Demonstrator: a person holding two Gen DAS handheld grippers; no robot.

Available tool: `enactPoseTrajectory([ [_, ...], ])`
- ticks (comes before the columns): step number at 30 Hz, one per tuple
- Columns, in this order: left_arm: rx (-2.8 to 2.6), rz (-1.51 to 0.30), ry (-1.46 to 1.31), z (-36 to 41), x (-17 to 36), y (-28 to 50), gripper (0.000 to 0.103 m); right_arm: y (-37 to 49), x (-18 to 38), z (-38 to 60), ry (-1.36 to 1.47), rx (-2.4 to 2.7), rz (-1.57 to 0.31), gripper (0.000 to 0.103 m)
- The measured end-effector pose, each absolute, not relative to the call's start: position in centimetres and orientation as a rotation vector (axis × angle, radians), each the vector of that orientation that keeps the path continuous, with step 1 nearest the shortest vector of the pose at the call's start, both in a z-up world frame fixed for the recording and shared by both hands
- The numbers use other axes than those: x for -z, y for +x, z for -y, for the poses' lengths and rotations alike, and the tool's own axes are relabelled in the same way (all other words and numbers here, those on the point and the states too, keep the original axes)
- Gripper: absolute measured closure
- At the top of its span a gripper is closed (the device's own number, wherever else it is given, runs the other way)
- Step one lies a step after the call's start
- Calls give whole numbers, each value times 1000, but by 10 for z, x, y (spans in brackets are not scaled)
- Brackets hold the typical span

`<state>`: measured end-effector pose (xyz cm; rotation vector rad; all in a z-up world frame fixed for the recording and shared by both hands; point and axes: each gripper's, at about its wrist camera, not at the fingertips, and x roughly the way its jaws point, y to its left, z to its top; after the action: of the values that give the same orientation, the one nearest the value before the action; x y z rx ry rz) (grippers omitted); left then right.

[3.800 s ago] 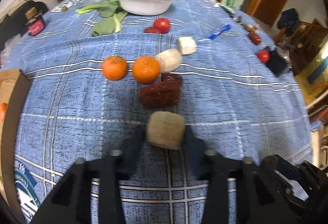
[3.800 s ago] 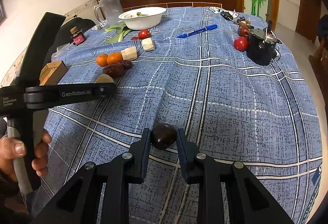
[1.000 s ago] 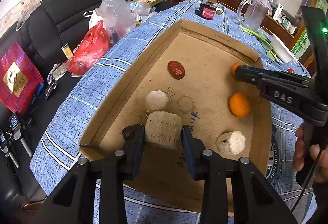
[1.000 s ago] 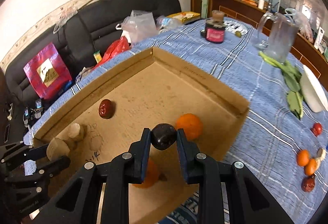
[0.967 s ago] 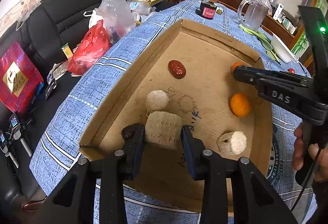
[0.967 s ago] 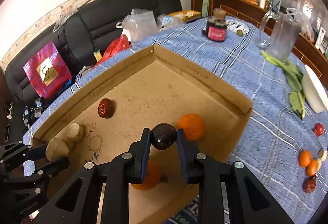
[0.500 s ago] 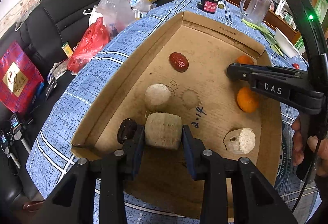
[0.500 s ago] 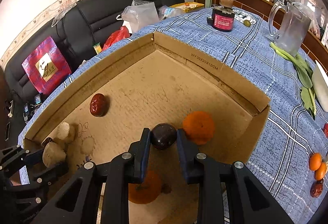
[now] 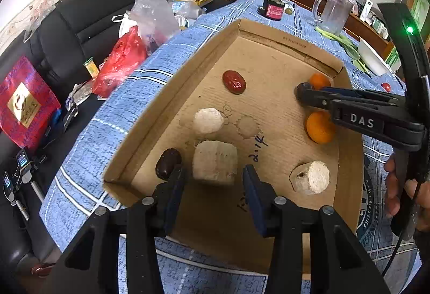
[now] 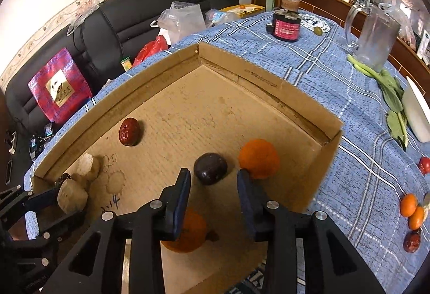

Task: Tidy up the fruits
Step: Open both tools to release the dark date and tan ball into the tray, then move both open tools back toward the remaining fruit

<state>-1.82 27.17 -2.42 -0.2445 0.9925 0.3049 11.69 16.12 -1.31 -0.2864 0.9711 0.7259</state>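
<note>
A: Left wrist: left claw (image 9: 213,177) now wide, pale chunk (image 9: 215,162) dropped in the cardboard box (image 9: 172,88), date (image 9: 168,162) at 9 o'clock.
B: Right claw (image 10: 213,181) also spread (was clamped), dark plum (image 10: 210,168) released, orange (image 10: 258,158) at 3 o'clock. Both deliveries done; floor free toward 12, walls close.
</note>
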Motion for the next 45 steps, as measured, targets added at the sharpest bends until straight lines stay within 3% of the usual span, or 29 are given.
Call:
enactPoseTrajectory([
  [11, -306, -964, -255, -260, 12, -32, 58, 97, -7, -121, -247, -684, -950, 63],
  [13, -303, -960, -249, -255, 9, -32, 58, 91, -12, -113, -246, -671, -940, 61],
  [15, -299, -954, -245, -249, 6, -31, 58, 83, -17, -102, -242, -662, -927, 52],
  [19, -278, -930, -224, -229, -3, -27, 46, 70, -23, -75, -229, -632, -913, 48],
  [28, -149, -935, -144, -154, -11, 1, 37, 60, -15, 15, -159, -509, -945, 48],
  [37, -72, -969, -81, -91, -9, 30, 37, 97, -9, 127, -51, -301, -953, 49],
  [39, -71, -972, -74, -83, -8, 35, 37, 114, -6, 144, -37, -264, -948, 45],
  [45, -93, -997, -53, -71, -3, 51, 37, 154, 10, 145, 14, -277, -979, 44],
])
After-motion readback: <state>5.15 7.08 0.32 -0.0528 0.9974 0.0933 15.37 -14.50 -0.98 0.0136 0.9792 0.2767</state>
